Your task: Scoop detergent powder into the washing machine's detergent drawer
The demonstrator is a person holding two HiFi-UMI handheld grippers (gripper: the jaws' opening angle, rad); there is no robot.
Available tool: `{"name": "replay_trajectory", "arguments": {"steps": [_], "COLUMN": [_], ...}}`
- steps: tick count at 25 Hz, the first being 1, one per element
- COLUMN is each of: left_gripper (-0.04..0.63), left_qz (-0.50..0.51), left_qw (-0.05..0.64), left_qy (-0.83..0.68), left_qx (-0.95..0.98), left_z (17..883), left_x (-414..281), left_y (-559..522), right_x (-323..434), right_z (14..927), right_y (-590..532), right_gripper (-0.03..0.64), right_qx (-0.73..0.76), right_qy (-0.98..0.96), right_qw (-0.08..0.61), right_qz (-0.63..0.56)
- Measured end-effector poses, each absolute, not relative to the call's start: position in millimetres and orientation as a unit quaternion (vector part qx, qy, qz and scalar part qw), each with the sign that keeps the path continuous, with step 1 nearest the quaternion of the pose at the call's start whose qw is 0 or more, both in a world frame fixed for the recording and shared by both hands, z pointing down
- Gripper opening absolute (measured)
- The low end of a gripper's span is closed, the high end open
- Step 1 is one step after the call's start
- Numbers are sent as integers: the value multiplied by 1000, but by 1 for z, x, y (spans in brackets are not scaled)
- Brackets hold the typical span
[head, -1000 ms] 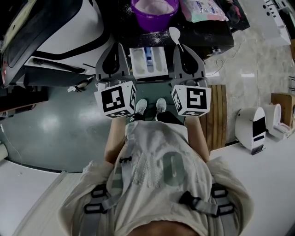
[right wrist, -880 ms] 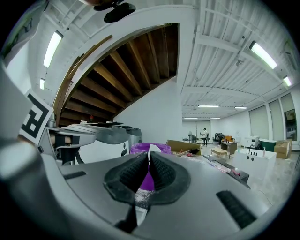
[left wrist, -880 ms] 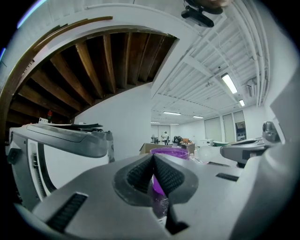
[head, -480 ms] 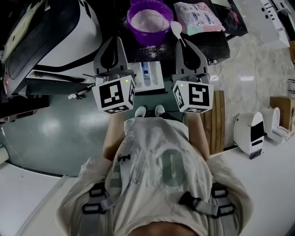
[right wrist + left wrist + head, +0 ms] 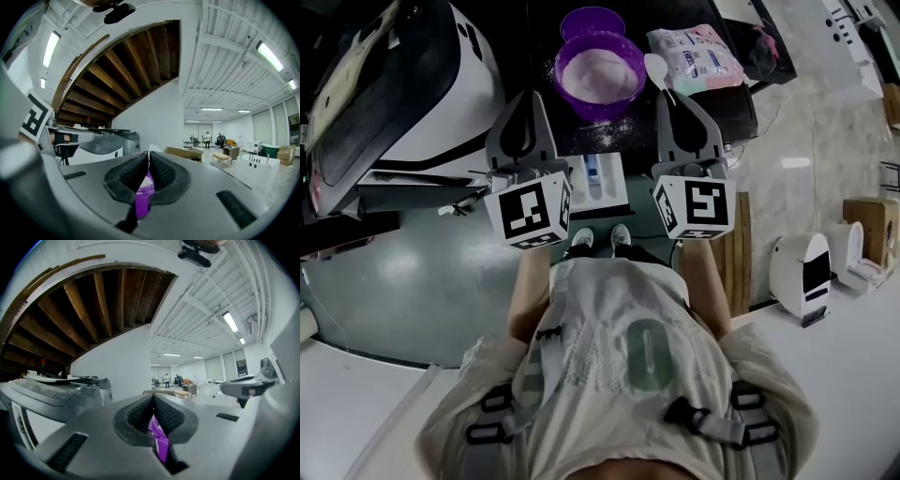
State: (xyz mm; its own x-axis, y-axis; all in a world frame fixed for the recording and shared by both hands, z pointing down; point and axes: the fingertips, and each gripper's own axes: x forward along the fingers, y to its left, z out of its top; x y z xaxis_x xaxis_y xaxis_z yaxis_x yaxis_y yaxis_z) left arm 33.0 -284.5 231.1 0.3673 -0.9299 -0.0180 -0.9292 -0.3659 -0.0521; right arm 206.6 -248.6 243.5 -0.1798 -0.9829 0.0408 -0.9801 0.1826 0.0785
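A purple bowl (image 5: 600, 73) full of pale detergent powder stands on a dark counter (image 5: 727, 103). In the head view my right gripper (image 5: 674, 94) sits just right of it, shut on the handle of a white spoon (image 5: 656, 67) whose scoop lies by the bowl's right rim. My left gripper (image 5: 525, 96), shut and empty, is just left of the bowl. The white detergent drawer (image 5: 598, 178) stands open below the bowl, between the two grippers. In the right gripper view the spoon (image 5: 151, 149) shows as a white sliver above the pads (image 5: 161, 171), and the bowl (image 5: 143, 194) shows purple through the gap.
The white washing machine (image 5: 431, 84) fills the upper left. A second purple bowl (image 5: 592, 19) stands behind the first, and a pink detergent bag (image 5: 694, 52) lies to the right. Spilled powder (image 5: 605, 136) dusts the counter. A wooden board (image 5: 741, 253) lies on the floor at right.
Both grippers have moved forward from over the drawer to either side of the purple bowl. The spoon stays in the right gripper.
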Motion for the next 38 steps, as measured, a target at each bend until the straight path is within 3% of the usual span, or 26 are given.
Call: {"name": "replay_trajectory", "arguments": {"steps": [9, 25, 32, 38], "left_gripper": [20, 20, 20, 20], "left_qz": [-20, -29, -47, -45], "left_qw": [16, -15, -34, -40], "left_qy": [569, 601, 615, 621], "left_qx": [-822, -798, -786, -781], "left_z": [243, 283, 306, 315], "left_x": [31, 5, -14, -22], "left_y": [-295, -300, -294, -292], "right_x": [195, 139, 130, 123], "right_z": [244, 310, 354, 367], "right_y": [-282, -365, -377, -368], "right_gripper": [9, 11, 11, 11], "right_qx": [595, 334, 286, 249], "right_qy": [-796, -846, -812, -805], "right_qw": [91, 406, 500, 533], "right_qz": [-55, -84, -91, -81]}}
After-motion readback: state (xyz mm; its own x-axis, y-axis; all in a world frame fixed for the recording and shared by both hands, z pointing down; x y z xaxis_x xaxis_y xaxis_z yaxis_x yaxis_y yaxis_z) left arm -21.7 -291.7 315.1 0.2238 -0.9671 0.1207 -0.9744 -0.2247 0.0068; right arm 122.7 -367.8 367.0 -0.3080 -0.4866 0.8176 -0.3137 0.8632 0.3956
